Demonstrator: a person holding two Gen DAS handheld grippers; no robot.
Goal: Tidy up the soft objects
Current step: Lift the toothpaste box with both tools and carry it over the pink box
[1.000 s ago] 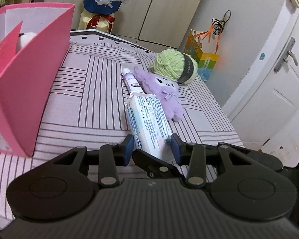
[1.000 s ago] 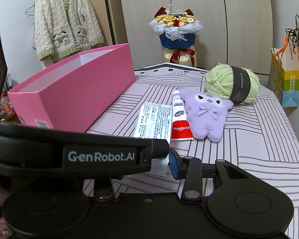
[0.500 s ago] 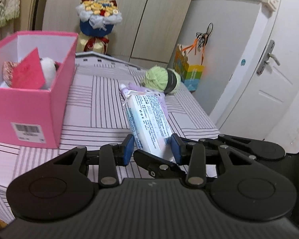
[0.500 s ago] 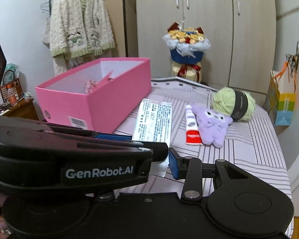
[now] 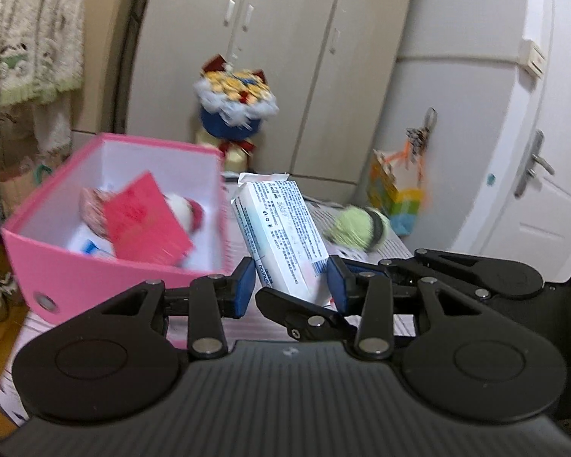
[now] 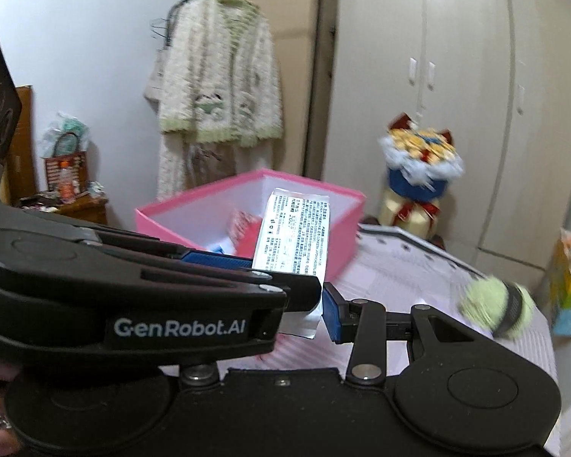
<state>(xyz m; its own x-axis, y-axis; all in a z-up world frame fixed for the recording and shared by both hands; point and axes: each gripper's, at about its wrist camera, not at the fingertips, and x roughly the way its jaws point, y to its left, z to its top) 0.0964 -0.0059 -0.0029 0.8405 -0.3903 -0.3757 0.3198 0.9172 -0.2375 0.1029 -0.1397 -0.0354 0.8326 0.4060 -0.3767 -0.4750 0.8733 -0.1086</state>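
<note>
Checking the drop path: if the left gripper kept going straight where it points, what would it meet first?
Probably the pink box's right wall; the left gripper, jaws holding the white packet, points just beside it. Depth unclear.

Open cardboard box (image 5: pixel 106 278) is showing pink outside, white inside; flat card (image 5: pixel 148 221) in it is reading red. Soft packet (image 5: pixel 281 228) is showing white-to-pale-blue with dense black print. Round yarn ball (image 5: pixel 359 228) is showing light green with a dark band. Bed cover (image 6: pixel 411 262) is showing pale pink with dark line stripes. Gripper pads (image 5: pixel 243 285) are showing blue on black.
</note>
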